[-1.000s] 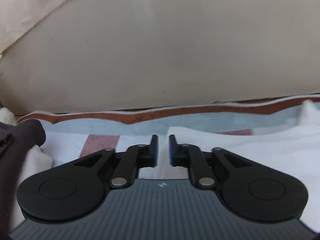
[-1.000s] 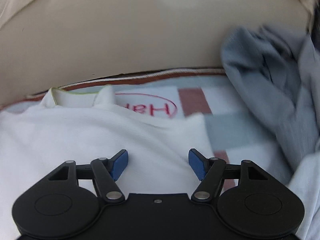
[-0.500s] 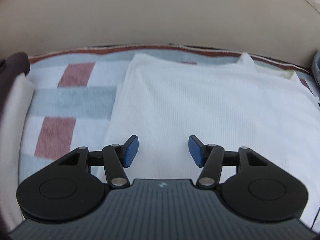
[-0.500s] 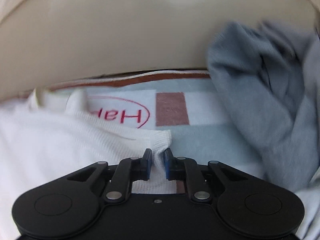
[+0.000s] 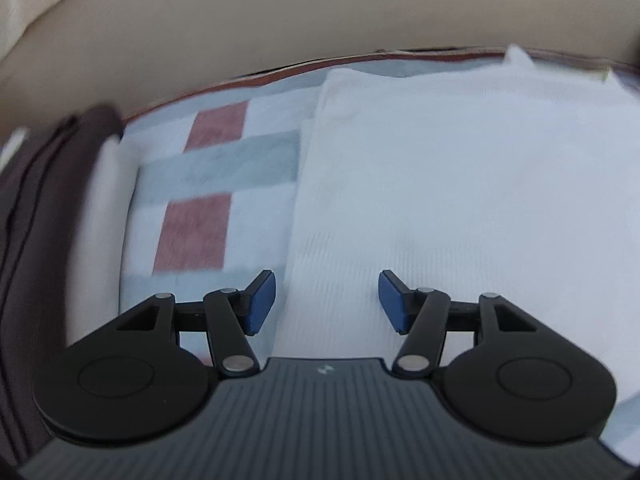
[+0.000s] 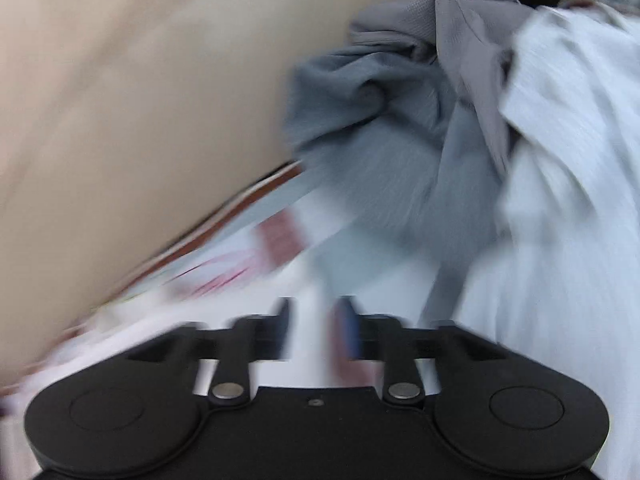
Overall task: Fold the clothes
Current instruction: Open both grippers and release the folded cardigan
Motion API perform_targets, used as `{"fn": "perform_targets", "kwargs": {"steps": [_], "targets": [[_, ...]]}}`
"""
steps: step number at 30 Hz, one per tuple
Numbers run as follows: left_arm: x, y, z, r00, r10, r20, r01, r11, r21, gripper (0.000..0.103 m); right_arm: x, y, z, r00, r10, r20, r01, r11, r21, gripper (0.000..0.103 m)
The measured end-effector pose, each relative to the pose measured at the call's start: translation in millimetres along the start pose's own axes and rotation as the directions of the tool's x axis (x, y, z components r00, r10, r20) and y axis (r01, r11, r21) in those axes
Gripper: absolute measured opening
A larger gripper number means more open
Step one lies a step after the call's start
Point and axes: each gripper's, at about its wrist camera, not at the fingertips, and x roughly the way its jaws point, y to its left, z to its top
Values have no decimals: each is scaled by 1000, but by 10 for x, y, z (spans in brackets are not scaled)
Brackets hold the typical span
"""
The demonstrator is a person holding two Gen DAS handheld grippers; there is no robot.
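Left fingers (image 5: 264,300) opening, above white garment (image 5: 460,184)

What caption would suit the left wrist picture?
Open left gripper hovering over the edge of a folded white garment on a checked blanket.

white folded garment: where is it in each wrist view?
Left wrist: white folded garment fills centre and right, extending between the open left gripper.
Right wrist: only a blurred white strip at lower left.
Shared landmark: the checked blanket under it.
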Motion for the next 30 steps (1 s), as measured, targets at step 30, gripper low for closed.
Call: {"fn": "perform_targets", "kwargs": {"steps": [30], "targets": [[-50,348,-568,956,-294,10,261,832,-490,75,-688,-451,-1985,995,11,97,-49,916,399,65]]}}
